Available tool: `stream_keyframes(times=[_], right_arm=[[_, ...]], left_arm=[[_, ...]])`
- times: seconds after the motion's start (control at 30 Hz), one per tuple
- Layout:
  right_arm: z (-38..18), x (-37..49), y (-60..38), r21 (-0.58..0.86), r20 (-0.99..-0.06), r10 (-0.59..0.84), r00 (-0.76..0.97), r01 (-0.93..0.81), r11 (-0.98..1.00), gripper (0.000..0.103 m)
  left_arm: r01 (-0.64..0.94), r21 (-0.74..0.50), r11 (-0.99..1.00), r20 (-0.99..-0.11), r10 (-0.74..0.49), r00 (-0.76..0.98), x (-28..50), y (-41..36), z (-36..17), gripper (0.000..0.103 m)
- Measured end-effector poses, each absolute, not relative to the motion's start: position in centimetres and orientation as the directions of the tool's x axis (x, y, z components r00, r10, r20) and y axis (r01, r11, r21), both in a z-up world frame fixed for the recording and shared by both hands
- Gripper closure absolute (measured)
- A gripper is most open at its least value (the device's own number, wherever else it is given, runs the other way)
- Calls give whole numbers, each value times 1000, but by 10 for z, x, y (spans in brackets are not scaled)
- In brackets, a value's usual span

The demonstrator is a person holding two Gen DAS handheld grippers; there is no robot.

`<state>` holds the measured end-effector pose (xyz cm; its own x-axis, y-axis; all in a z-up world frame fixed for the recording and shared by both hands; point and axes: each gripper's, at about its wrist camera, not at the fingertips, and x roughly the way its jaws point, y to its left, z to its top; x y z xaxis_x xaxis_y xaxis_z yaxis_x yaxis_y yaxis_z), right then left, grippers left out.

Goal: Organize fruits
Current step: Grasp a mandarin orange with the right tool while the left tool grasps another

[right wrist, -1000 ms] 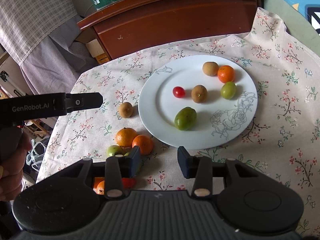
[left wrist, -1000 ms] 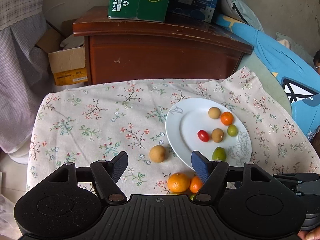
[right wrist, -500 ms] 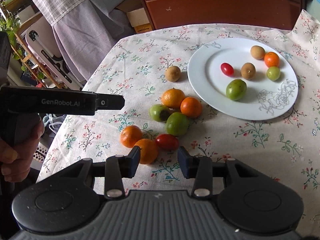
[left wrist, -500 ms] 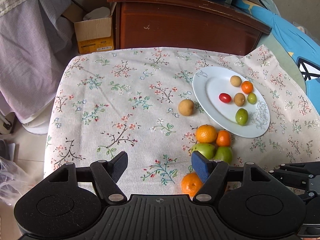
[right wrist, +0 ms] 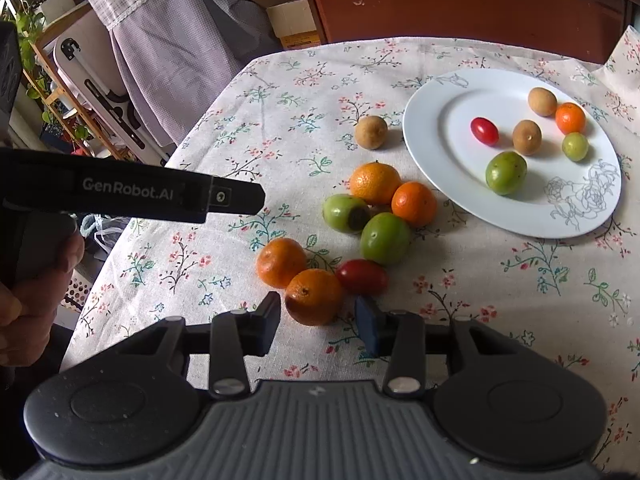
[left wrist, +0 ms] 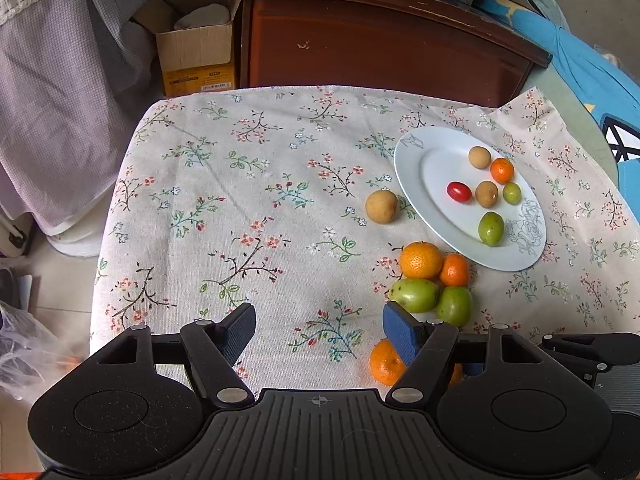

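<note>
**Orange fruit framed by the right gripper**

Floral cloth (left wrist: 248, 200) covered the table, and a white plate (right wrist: 448, 168) sat toward its right side. On the plate lay a cherry tomato (right wrist: 484, 131), two brown fruits, a small orange one and two green ones. Beside the plate's rim rested another brown fruit (right wrist: 371, 132). A loose cluster of oranges, green fruits and a red tomato (right wrist: 362, 277) lay on the cloth nearer the cameras.

The right gripper (right wrist: 317, 318) hovered with narrow, empty jaws flanking the nearest orange (right wrist: 314, 297); whether a pad touched it was unclear. The left gripper (left wrist: 319, 330) stood wide and empty over bare cloth.
</note>
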<state>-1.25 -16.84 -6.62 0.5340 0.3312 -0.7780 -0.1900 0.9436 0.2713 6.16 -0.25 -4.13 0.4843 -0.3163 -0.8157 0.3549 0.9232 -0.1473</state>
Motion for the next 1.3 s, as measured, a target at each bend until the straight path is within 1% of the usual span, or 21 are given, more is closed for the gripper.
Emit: stream_keyframes(times=[0.07,0.13,0.17,0.4,0.73,0.87,1.0,1.03,1.07,1.1,1.13,1.23,1.27,1.3], right_arm=[[-68,-12,-166,265,-780,328,533,-194,945,61],[-69,-12,-164,259,-776,322,543,-191,947,66],[-69,-13,-165,259,-775,322,544,-191,947,70],[-61,-15,-176,267,-779,316,542,-168,949,70],[-46,-22,-214,273,-764,243,597,-42,961,70],[-46,-19,-220,283,-764,235,601,-14,959,70],[-48,-18,-221,286,-771,232,593,-4,958,70],[-49,-18,-221,287,-771,234,592,-5,958,70],[-49,-18,-221,286,-771,234,592,-5,958,70],[-49,-18,-221,285,-771,233,593,-6,959,70],[-49,-17,-221,284,-771,232,593,-5,959,70],[-50,-16,-221,285,-773,233,590,-4,958,70],[-50,-16,-220,285,-773,233,590,-4,958,70],[-51,-16,-220,284,-774,233,589,-5,959,70]], left_arm=[[353,-154,923,-817,-320,480,62,-2,-42,33],[353,-155,923,-818,-320,478,62,-2,-42,33],[354,-156,922,-818,-322,477,62,-2,-43,33],[391,-157,907,-821,-340,459,58,-9,-45,33],[521,-133,843,-819,-389,421,38,-32,-51,33],[559,-116,821,-825,-392,406,31,-40,-57,36],[567,-103,817,-826,-388,408,30,-43,-62,37],[571,-95,816,-826,-384,412,29,-43,-63,38],[575,-91,813,-827,-383,412,30,-44,-64,43],[576,-91,813,-827,-384,411,30,-44,-65,46],[577,-95,811,-828,-387,407,30,-44,-65,47],[583,-101,806,-832,-390,395,31,-44,-68,57],[586,-100,804,-834,-389,391,31,-45,-70,62],[587,-96,804,-834,-387,394,30,-46,-71,63]])
